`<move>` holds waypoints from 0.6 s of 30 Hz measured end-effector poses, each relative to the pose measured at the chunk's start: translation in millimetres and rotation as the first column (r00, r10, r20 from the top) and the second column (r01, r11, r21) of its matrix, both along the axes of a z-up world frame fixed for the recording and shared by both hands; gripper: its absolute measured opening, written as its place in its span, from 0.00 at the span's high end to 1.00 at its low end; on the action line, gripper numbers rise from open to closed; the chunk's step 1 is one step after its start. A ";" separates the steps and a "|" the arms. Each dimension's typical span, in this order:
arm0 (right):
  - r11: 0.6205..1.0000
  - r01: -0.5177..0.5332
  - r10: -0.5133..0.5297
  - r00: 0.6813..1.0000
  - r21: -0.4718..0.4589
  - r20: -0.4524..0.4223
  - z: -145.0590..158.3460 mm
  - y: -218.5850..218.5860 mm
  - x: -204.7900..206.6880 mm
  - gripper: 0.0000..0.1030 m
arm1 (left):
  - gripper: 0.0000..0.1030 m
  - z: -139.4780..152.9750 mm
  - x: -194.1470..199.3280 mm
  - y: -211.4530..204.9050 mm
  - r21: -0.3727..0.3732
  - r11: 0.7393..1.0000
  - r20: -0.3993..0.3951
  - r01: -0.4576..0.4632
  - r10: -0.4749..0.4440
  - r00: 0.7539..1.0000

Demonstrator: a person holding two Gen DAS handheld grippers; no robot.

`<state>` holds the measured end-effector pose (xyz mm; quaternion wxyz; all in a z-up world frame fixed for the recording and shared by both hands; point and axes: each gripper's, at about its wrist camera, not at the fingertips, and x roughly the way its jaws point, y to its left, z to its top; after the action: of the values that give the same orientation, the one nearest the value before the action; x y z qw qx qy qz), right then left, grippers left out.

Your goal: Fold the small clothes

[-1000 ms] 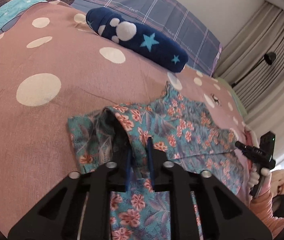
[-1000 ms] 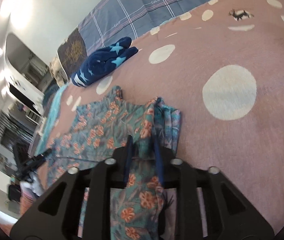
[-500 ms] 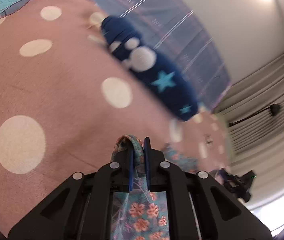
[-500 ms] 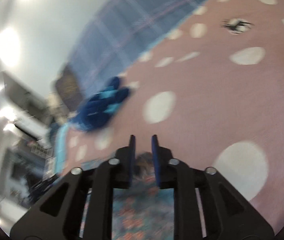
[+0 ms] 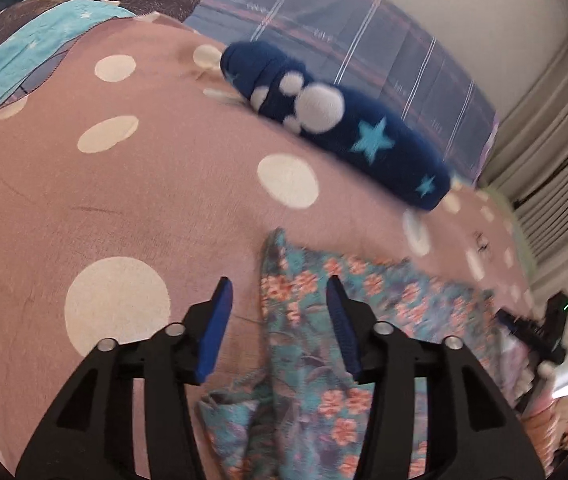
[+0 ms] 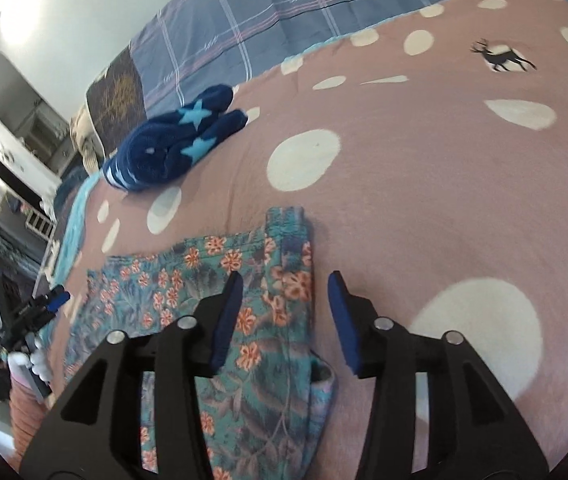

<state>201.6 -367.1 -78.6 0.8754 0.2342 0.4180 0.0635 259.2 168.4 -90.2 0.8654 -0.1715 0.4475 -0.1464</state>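
Two grippers stand spread over a small floral garment on a bed. The left gripper (image 5: 277, 292), low in the centre of its own view, has just been opening; its blue pads are parted and press on nothing, and the garment's left edge runs up between them. The floral garment (image 5: 324, 360) fills the lower middle and lower right of that frame, teal with orange flowers, lying on the pink bedspread (image 5: 123, 200) with cream dots. The right gripper (image 6: 284, 284), low in the centre of its view, has likewise just been opening, its pads apart, with the right edge of the floral garment (image 6: 211, 304) under and between them but not pinched; the cloth spreads toward the lower left of that frame. In the right wrist view the left gripper (image 6: 49, 300) shows small at the left edge; in the left wrist view the right gripper (image 5: 532, 330) shows at the right edge. A rolled dark blue item with stars (image 5: 344, 128) lies in the upper centre, well apart from the garment, near a plaid pillow (image 5: 364, 32).
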 end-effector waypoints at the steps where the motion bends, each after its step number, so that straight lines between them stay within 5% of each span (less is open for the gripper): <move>1: 1.000 -0.008 0.008 1.000 -0.008 -0.007 -1.6 2.3 4.2 0.55 | 0.51 -6.5 6.1 -5.2 0.020 1.000 -0.021 0.015 -0.014 1.000; 5: 0.999 -0.041 0.040 0.999 -0.034 -0.020 -7.1 12.9 22.5 0.54 | 0.51 -24.3 30.4 -19.7 0.069 0.997 -0.064 0.046 -0.042 0.997; 6: 0.998 -0.044 0.043 0.999 -0.044 -0.015 -6.5 14.1 25.3 0.64 | 0.54 -22.1 36.2 -21.6 0.058 0.997 -0.056 0.052 -0.048 0.997; 7: 0.998 -0.046 0.045 0.999 -0.052 -0.009 -5.4 15.0 27.5 0.95 | 0.88 -20.1 40.0 -21.9 0.027 0.998 -0.053 0.061 -0.059 0.997; 8: 0.998 -0.047 0.047 0.999 -0.040 -0.003 -4.2 14.0 29.3 0.96 | 0.99 -15.7 43.0 -21.7 -0.023 0.997 -0.048 0.073 -0.074 0.996; 12: 0.989 -0.022 -0.003 0.986 0.146 0.167 18.2 -11.0 8.5 0.97 | 0.99 23.5 20.5 -18.7 -0.022 0.997 0.135 0.079 -0.076 0.988; 14: 0.977 -0.026 -0.022 0.976 0.213 0.217 21.1 -25.5 2.4 0.97 | 0.99 31.2 18.9 -13.0 0.002 0.998 0.164 0.057 -0.057 0.985; 18: 0.983 0.023 -0.036 0.997 0.182 0.069 -13.5 -35.0 27.1 0.88 | 0.99 3.6 36.6 -7.2 0.057 0.998 0.069 0.020 -0.024 0.997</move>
<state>228.7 -402.0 -92.2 0.8659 0.3167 0.3750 0.0966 295.8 161.2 -86.7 0.8832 -0.1368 0.4230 -0.1491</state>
